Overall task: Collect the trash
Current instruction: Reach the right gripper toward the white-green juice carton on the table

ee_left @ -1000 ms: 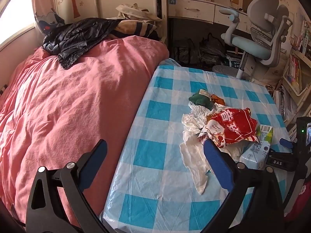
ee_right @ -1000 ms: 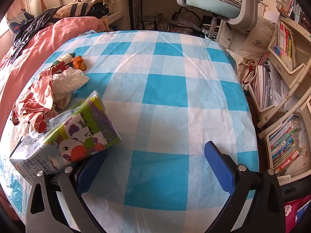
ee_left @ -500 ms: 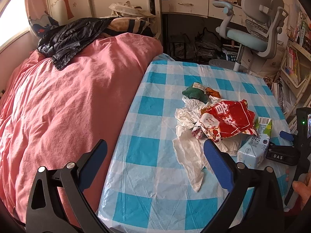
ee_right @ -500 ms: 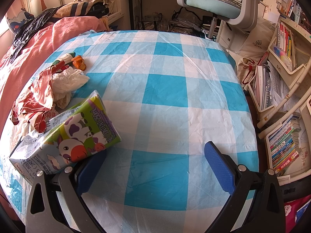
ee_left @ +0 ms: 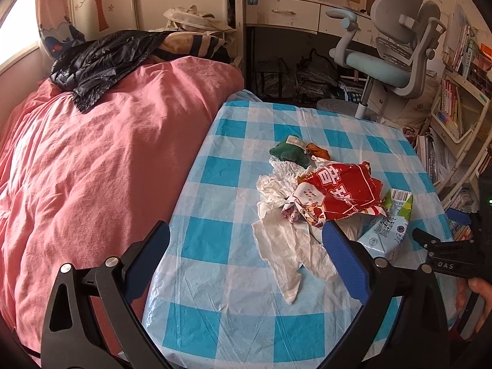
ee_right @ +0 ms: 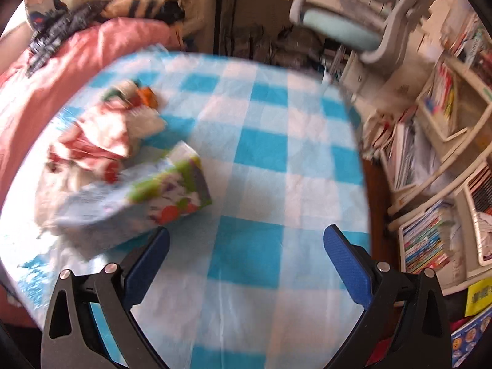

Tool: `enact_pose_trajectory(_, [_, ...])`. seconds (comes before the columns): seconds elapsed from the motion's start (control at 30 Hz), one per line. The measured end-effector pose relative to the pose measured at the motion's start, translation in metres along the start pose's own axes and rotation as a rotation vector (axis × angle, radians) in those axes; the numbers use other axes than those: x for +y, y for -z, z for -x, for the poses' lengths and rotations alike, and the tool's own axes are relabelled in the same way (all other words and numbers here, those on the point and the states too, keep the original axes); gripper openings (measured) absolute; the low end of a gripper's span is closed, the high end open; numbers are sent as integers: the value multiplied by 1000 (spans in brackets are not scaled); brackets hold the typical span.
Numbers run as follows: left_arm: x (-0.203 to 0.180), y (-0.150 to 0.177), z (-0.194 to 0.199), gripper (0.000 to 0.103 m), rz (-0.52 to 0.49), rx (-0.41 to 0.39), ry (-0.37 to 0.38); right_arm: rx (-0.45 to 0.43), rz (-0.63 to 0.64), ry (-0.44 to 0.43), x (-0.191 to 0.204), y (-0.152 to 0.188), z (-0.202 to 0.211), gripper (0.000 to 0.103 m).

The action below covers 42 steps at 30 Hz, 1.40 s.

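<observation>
A heap of trash lies on the blue-checked tablecloth (ee_left: 215, 240): a red snack wrapper (ee_left: 341, 193), crumpled white tissue (ee_left: 286, 233), a milk carton (ee_left: 390, 227), a green wrapper (ee_left: 289, 152) and an orange scrap (ee_left: 319, 152). My left gripper (ee_left: 246, 252) is open and empty, above the table's near left edge, its right finger close to the tissue. My right gripper (ee_right: 246, 258) is open and empty over the cloth (ee_right: 276, 184), with the carton (ee_right: 144, 203) just left of its left finger. The right view is blurred.
A bed with a pink duvet (ee_left: 92, 160) and a black jacket (ee_left: 101, 61) borders the table on the left. A grey desk chair (ee_left: 396, 49) and a desk stand behind. Bookshelves (ee_right: 436, 203) line the right side.
Both grippers have pulled back and up from the table. The right view now blurs with motion, and the carton sits farther from its left finger.
</observation>
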<state>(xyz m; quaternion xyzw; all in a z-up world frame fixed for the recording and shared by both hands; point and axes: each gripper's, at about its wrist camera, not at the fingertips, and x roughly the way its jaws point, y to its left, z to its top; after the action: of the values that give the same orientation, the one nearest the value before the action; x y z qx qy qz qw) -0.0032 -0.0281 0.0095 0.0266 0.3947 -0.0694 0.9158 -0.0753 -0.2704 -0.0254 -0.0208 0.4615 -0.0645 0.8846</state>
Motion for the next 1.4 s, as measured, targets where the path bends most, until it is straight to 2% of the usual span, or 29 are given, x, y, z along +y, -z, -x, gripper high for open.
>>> enact_pose_trajectory(0.2, [-5,7,13,96,-3,-35,-2,-221,-83,-88,-3,11,64,97])
enact_pose_trajectory(0.3, [-11,10,18,96,-22,-52,2,-261,-106,-137,1,8,70,97])
enact_pose_trajectory(0.47, [-24,13,24,96,-61,-86,18,-333,-106,-158,1,8,82,97])
enact_pose_trajectory(0.67, [-29,11,27,96,-67,-112,31,-338,-153,-210,-3,6,78,97])
enact_pose_trajectory(0.83, [-28,6,27,96,-50,-128,43,-339,-127,-228,5,3,77,97])
enact_pose_trajectory(1.4, [-30,5,26,96,-47,-139,68,-322,-94,-237,14,0,73,97])
